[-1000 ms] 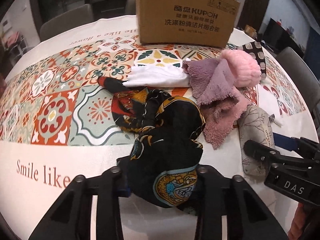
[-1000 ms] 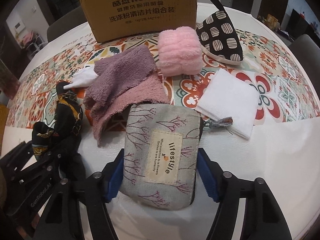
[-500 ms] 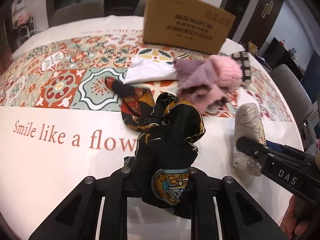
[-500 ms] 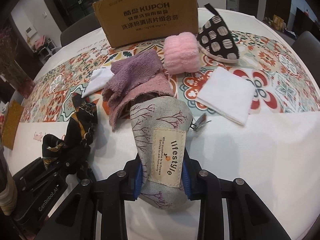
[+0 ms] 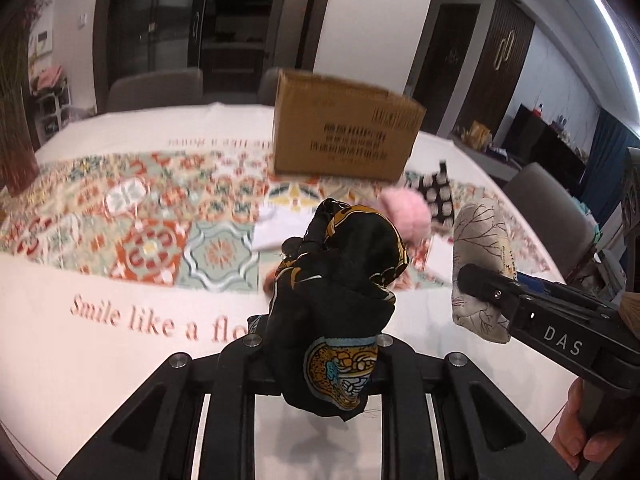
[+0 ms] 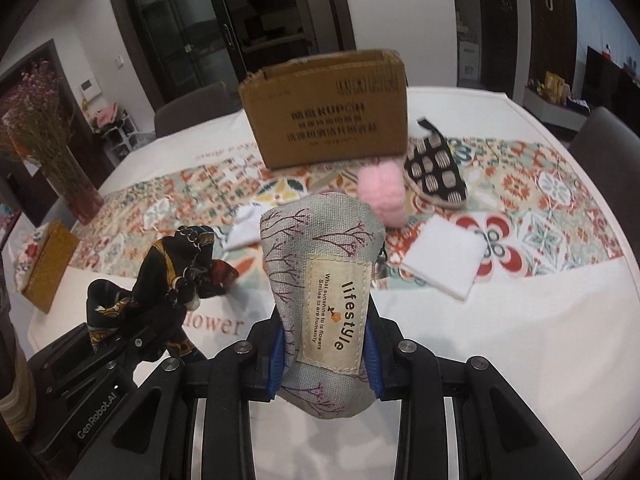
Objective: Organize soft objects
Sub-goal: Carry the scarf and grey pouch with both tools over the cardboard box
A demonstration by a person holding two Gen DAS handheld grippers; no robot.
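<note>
A black scarf with gold print (image 5: 340, 280) hangs bunched above the table, and my left gripper (image 5: 316, 344) is shut on its lower part. A grey fabric pouch with a "lifestyle" label (image 6: 320, 248) stands up between blue pads, my right gripper (image 6: 326, 344) shut on it and holding it off the table. The right wrist view shows the scarf (image 6: 176, 264) at lower left in the left gripper (image 6: 132, 336). In the left wrist view the pouch (image 5: 476, 236) is at the right. An open cardboard box (image 6: 328, 120) stands at the back.
On the patterned table runner lie a pink fluffy roll (image 6: 380, 192), a black spotted pouch (image 6: 434, 172), a folded white cloth (image 6: 440, 260) and another white cloth (image 6: 244, 232). A vase of dried flowers (image 6: 60, 176) and a yellow box (image 6: 48, 264) stand at the left. Chairs ring the table (image 6: 500, 360).
The right jaws closed on the grey pouch and the left jaws tightened on the scarf. Both grippers then rose, lifting pouch and scarf off the table; the view tilted up toward the box.
</note>
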